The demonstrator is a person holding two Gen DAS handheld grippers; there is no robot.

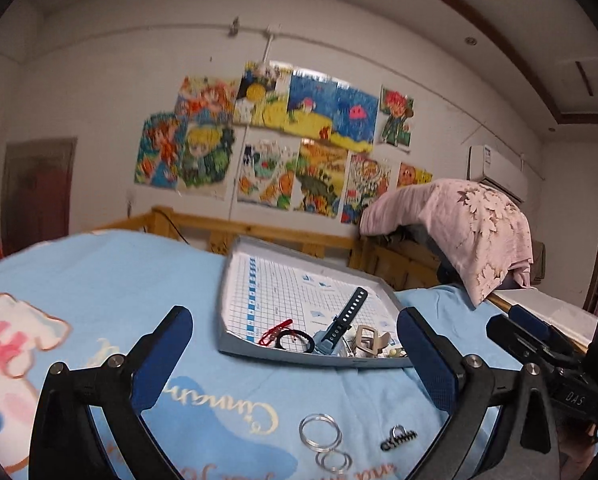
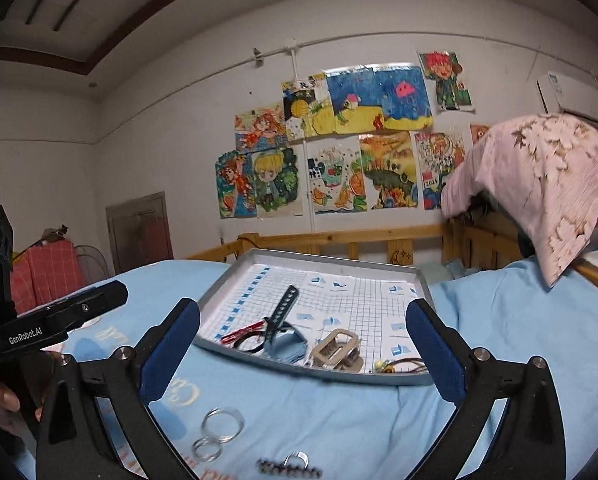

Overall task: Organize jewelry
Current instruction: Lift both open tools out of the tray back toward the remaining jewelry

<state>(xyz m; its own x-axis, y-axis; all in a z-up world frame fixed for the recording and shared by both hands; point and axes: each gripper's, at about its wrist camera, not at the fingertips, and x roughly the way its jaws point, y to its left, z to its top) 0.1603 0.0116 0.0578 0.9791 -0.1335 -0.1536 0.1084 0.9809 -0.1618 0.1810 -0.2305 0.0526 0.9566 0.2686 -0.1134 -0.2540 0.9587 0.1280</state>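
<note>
A grey tray (image 1: 235, 350) (image 2: 323, 372) with a grid-paper lining lies on the blue bedsheet. In it are a blue watch with a dark strap (image 1: 341, 328) (image 2: 281, 314), a red cord (image 1: 275, 330) (image 2: 241, 332), a black hair tie (image 1: 297, 340), a beige hair claw (image 1: 365, 340) (image 2: 337, 350) and small beads (image 2: 383, 366). On the sheet in front lie clear rings (image 1: 321, 432) (image 2: 223, 424), smaller rings (image 1: 333, 462) (image 2: 207, 450) and a black hair clip (image 1: 399, 438) (image 2: 291, 468). My left gripper (image 1: 295, 344) and right gripper (image 2: 303, 336) are both open and empty, above the loose pieces.
A wooden bed rail (image 1: 283, 236) (image 2: 339, 240) runs behind the tray. A pink cloth (image 1: 459, 220) (image 2: 539, 176) drapes over the rail at the right. Drawings cover the wall. The right gripper shows in the left wrist view (image 1: 539, 344).
</note>
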